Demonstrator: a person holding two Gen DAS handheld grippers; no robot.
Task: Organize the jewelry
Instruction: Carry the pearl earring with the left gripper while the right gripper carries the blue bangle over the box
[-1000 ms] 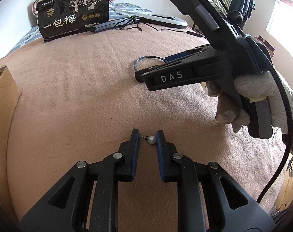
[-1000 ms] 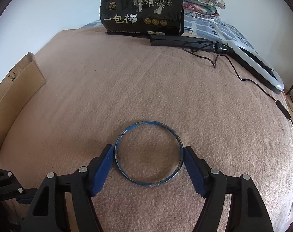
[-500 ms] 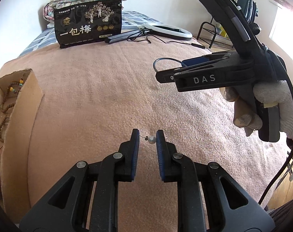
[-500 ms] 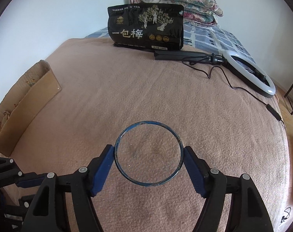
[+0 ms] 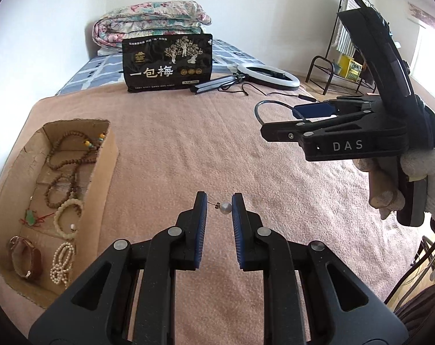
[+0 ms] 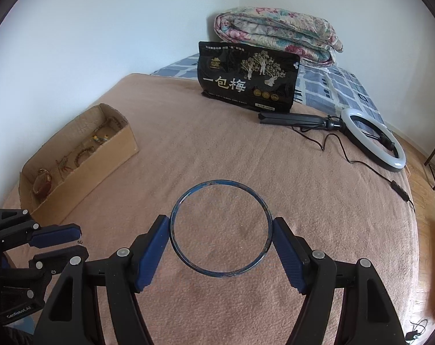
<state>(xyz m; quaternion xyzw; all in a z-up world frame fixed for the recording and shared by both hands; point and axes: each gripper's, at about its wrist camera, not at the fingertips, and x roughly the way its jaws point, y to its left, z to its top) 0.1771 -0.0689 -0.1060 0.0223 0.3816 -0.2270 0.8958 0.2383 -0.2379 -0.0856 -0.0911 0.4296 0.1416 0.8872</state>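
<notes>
On the pink blanket (image 6: 217, 149) stand a black snack bag (image 6: 247, 82), a ring light (image 6: 372, 141) with its cable, and behind them a folded quilt (image 6: 277, 36). At the left edge lies an open cardboard box (image 5: 102, 172) with bead bracelets (image 5: 65, 184) and a brown watch (image 5: 23, 256) inside. Nothing lies on the blanket between the grippers and the box.

The left gripper (image 5: 219, 204) is held level above the blanket, its jaws closed to a narrow gap on a pearl earring (image 5: 224, 208); the pearl touches the right pad and the thin hook reaches the left pad. The right gripper (image 6: 220, 230) is held higher, at the right, in a gloved hand (image 5: 413, 178). Its jaws are spread wide and press both sides of a blue bangle (image 6: 220, 228), which is in the air.

The left wrist view shows the box contents from above and the glove. The right wrist view shows the full circle of the bangle and the left gripper from the side, low at the left.
</notes>
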